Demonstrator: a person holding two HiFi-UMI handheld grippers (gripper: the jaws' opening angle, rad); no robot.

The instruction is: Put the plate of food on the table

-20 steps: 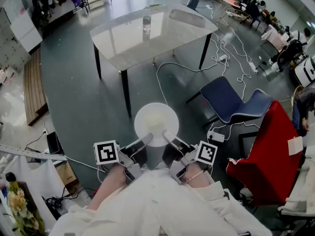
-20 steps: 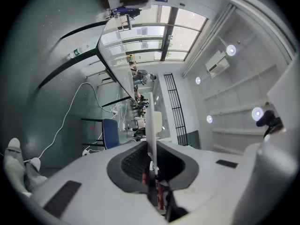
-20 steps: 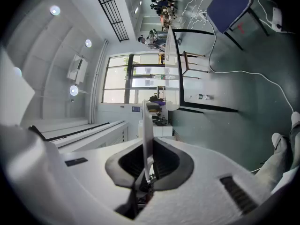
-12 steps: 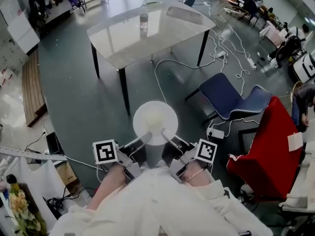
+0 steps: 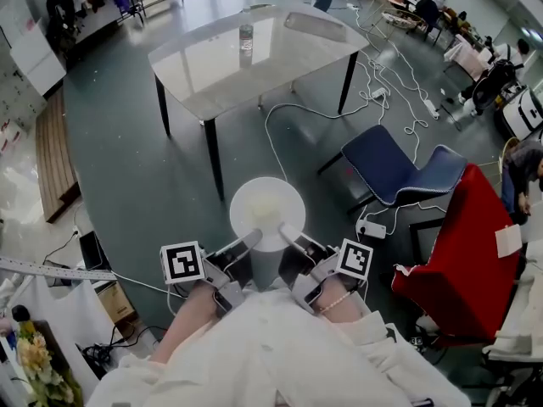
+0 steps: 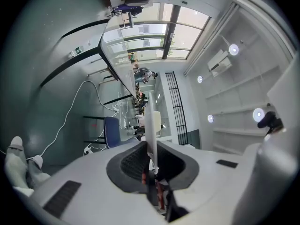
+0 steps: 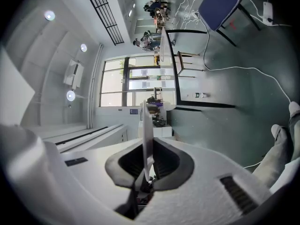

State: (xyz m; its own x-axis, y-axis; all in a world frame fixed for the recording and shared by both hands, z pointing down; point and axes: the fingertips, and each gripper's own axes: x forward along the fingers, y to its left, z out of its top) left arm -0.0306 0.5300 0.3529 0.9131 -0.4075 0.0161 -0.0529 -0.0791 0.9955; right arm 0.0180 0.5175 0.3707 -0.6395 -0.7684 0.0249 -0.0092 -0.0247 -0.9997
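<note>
Holding a round white plate (image 5: 267, 213) out in front of the body, the person has it level above the grey floor, and something pale lies on it, too faint to name. From the head view, the left gripper (image 5: 250, 237) bites the near rim on its left side and the right gripper (image 5: 288, 231) bites it just beside, on the right. The table (image 5: 280, 62) stands well apart from the plate, farther up the room, with a bottle (image 5: 246, 36) upright on its glossy top. A blue chair (image 5: 399, 172) sits off to the right, and a white cable (image 5: 293, 113) trails over the floor between it and the table.

Now the left gripper view: the plate (image 6: 152, 130) shows edge-on, a thin white line, and the left gripper (image 6: 152, 161) has its jaws pinched narrow on that rim. The blue chair (image 6: 112, 131) shows beyond.

Over to the right gripper view: same story, the plate (image 7: 147, 135) runs edge-on straight into the right gripper (image 7: 147, 168), jaws squeezed close on the rim. The blue chair (image 7: 220, 1) sits at the top.
</note>
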